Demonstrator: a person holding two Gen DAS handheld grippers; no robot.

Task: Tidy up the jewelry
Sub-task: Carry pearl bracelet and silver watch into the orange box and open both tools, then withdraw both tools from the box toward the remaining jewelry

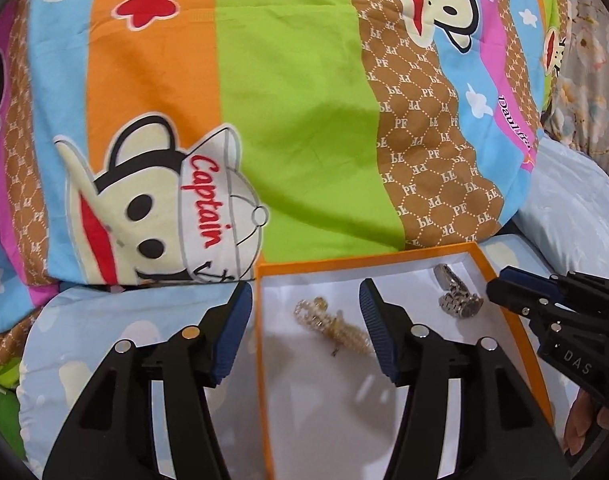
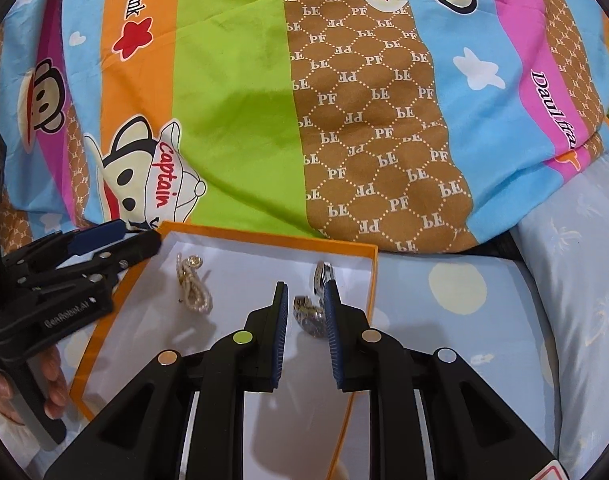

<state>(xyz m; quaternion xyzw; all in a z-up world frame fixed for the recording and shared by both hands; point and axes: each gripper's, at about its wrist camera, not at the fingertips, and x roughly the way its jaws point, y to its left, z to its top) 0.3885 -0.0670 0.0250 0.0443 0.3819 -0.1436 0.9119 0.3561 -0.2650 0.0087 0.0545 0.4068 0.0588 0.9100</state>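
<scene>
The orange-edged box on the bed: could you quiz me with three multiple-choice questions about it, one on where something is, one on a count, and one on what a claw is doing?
1. Where is the silver metal-link wristwatch?
A. In a drawer
B. Inside the flat orange-edged cardboard box with a white floor
C. On a shelf

2. How many jewellery pieces lie in that box?
A. Two
B. Four
C. None

3. What state is the left gripper in?
A. Clamped on a ring
B. Shut tight and empty
C. Open, gripping nothing

Answers:
1. B: the watch rests on the white floor near the box's far right corner.
2. A: only the watch and a gold, pearl-studded ornament are there.
3. C: its blue pads stand wide apart, with the ornament lying loose below them.
</scene>
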